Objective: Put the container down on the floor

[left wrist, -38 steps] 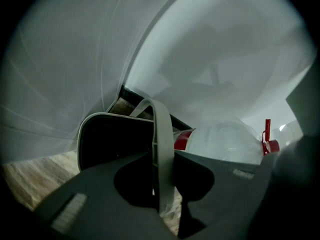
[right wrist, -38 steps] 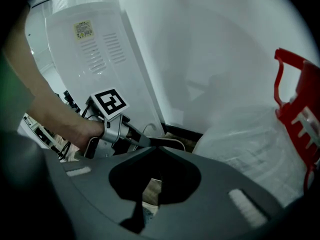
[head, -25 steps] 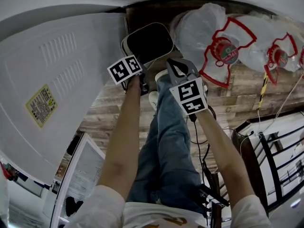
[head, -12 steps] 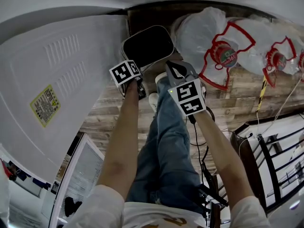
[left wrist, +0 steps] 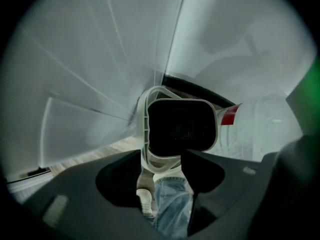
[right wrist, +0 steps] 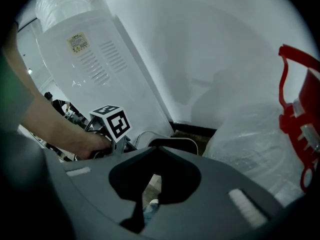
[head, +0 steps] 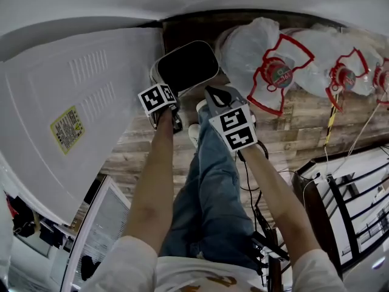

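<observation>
I am working beside the big white appliance panel, which is rising to the left of my left claw. The plastic-wrapped water jugs with red handles are lying to the right of my right claw. The white-rimmed container with its dark inside is hanging straight ahead of the left gripper, above the wooden floor. That claw is standing partly open, with both jaw tips pinching the container's near rim. The right gripper is hovering just beside it, jaws drawn nearly together on nothing. I am judging the container to be light, stiff, hollow plastic, smooth enough to slide. Held by one edge, it is likely to swing and its thin rim to flex. I am keeping my hold at the rim's middle while lowering it flat.
</observation>
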`<act>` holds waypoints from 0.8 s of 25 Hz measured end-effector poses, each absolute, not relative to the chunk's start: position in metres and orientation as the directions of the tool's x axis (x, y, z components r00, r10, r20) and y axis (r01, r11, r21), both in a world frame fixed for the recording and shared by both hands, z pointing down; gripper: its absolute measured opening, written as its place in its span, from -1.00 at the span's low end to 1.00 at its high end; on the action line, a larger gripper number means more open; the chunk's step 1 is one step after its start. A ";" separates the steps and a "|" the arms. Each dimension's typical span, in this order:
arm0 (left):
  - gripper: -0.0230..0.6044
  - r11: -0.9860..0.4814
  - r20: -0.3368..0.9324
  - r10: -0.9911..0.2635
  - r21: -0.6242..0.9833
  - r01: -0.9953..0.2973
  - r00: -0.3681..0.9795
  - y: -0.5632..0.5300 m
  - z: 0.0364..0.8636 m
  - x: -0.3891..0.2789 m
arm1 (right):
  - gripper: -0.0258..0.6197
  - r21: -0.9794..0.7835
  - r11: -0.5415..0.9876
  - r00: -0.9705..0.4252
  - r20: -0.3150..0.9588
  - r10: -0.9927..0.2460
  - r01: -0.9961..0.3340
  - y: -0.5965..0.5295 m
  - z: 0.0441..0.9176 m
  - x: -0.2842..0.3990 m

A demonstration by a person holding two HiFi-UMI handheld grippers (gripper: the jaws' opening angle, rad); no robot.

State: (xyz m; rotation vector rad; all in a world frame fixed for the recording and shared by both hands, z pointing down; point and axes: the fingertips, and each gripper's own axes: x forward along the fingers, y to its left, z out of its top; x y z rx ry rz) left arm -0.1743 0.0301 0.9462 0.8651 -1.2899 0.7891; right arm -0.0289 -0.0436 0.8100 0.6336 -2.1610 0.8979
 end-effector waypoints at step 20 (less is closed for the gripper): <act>-0.33 0.234 0.952 -0.152 0.295 -0.926 0.265 -0.015 0.800 -0.107 | -0.84 -0.346 0.609 -0.595 0.758 -0.266 -0.713 -0.042 0.693 -0.010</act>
